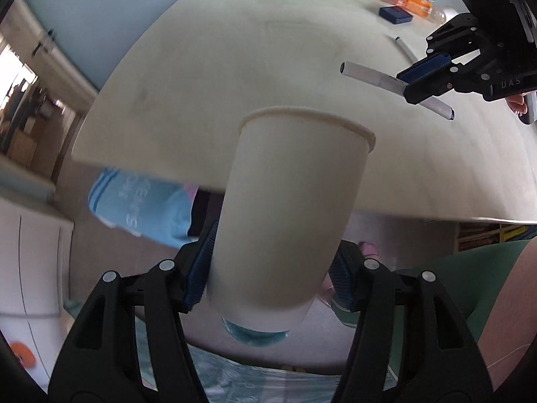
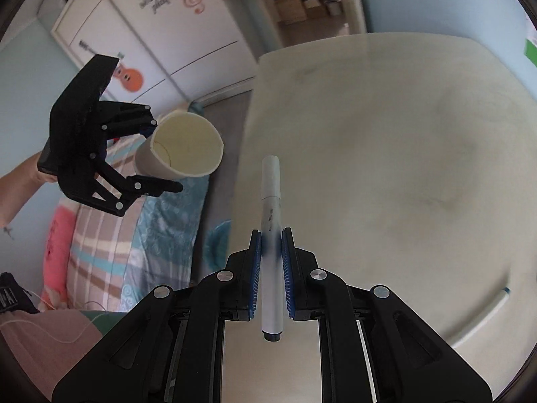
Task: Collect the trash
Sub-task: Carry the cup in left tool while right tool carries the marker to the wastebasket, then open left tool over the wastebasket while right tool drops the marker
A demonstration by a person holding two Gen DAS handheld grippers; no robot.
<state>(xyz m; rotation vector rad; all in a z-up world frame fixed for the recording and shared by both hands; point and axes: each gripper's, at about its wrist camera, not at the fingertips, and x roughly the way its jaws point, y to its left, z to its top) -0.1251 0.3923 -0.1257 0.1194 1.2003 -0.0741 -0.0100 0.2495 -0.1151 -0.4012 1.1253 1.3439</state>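
Note:
My left gripper (image 1: 268, 268) is shut on a white paper cup (image 1: 285, 201), held tilted over the near edge of the white table (image 1: 235, 67). In the right wrist view the left gripper (image 2: 161, 161) holds the cup (image 2: 184, 147) with its empty mouth facing me, left of the table edge. My right gripper (image 2: 271, 252) is shut on a white marker pen (image 2: 271, 201), held above the table (image 2: 402, 168). In the left wrist view the right gripper (image 1: 419, 77) and marker (image 1: 369, 77) are up right of the cup.
A second pen (image 1: 402, 47), a dark blue box (image 1: 395, 15) and bottles (image 1: 412, 3) lie at the table's far side. Another pen (image 2: 483, 312) lies near the right. A bed with striped bedding (image 2: 117, 235) lies left of the table, with a wardrobe (image 2: 151, 33) behind.

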